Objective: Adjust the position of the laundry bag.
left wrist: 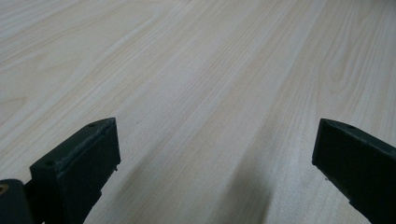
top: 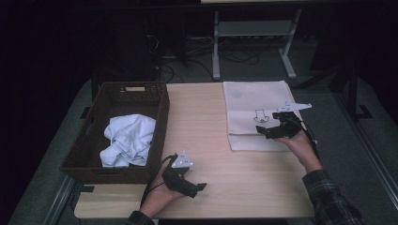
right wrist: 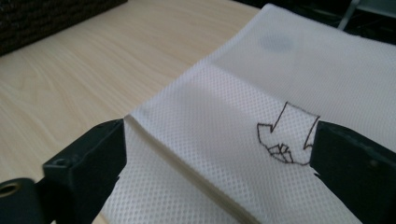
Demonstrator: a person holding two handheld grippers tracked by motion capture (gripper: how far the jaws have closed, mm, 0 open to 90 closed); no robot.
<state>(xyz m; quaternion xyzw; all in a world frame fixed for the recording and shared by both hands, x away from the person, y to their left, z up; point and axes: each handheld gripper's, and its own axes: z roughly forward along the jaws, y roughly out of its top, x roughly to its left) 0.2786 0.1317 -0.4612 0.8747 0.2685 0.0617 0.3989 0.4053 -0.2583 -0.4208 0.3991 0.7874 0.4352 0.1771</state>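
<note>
A white cloth lies flat on the right half of the bench, folded into a neat rectangle, its long sides running away from the person. Its near end is doubled over — a folded strip forms a raised band across the near edge, and the fold line shows as a soft ridge in the right gripper view. The fabric has a fine dotted weave. A small arrow outline, drawn in dark ink, sits near the middle of the cloth, and a faint grey round spot marks the far left part.
</note>
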